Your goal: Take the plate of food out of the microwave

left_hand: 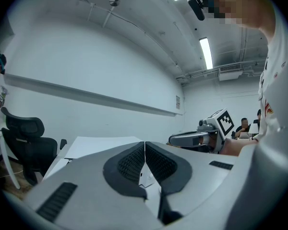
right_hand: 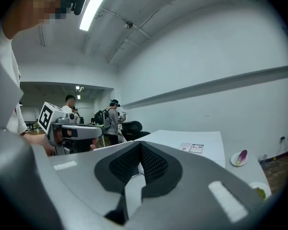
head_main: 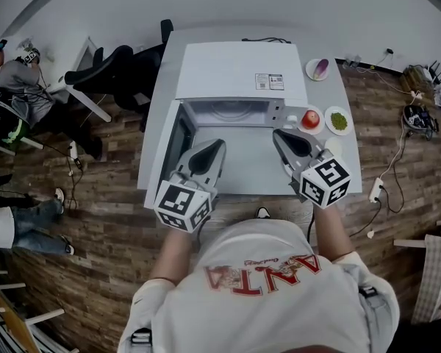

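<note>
White microwave [head_main: 239,72] stands open, plates [head_main: 311,120] beside it; left hand-held gripper [head_main: 220,145], right hand-held gripper [head_main: 278,133] both closed, empty.

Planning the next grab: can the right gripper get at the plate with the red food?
Probably yes: the plate sits uncovered beside the microwave, beyond the right gripper, though its jaws are shut.

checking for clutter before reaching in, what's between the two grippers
Nothing: in the head view, only bare table shows between the left gripper and the right gripper.
</note>
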The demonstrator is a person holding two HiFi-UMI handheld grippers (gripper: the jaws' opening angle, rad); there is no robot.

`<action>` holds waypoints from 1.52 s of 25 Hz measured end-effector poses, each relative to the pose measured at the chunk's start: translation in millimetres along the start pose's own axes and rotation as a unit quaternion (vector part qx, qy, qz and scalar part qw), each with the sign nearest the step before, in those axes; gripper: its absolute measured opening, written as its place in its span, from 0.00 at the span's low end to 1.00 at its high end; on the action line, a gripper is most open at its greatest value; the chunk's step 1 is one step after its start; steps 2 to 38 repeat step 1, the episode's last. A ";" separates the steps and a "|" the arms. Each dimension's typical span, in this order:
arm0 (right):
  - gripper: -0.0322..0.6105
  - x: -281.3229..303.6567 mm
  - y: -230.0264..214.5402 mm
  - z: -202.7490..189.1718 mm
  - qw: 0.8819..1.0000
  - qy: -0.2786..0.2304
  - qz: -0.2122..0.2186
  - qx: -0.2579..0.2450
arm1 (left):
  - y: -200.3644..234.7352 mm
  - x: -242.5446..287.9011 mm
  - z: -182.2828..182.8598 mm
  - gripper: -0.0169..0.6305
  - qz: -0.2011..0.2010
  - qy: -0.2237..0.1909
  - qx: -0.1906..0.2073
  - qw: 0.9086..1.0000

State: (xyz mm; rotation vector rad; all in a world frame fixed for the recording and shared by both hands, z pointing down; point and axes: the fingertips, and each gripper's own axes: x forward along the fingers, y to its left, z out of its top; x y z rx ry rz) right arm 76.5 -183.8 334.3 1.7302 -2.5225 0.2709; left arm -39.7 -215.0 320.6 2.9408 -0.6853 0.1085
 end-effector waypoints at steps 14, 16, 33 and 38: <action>0.05 0.2 0.7 -0.2 1.000 0.001 0.001 0.000 | -0.2 -0.2 -0.1 0.04 0.000 0.000 0.000 1.000; 0.05 0.2 0.7 -0.2 1.000 0.001 0.001 0.000 | -0.2 -0.2 -0.1 0.04 0.000 0.000 0.000 1.000; 0.05 0.2 0.7 -0.2 1.000 0.001 0.001 0.000 | -0.2 -0.2 -0.1 0.04 0.000 0.000 0.000 1.000; 0.05 0.2 0.7 -0.2 1.000 0.001 0.001 0.000 | -0.2 -0.2 -0.1 0.04 0.000 0.000 0.000 1.000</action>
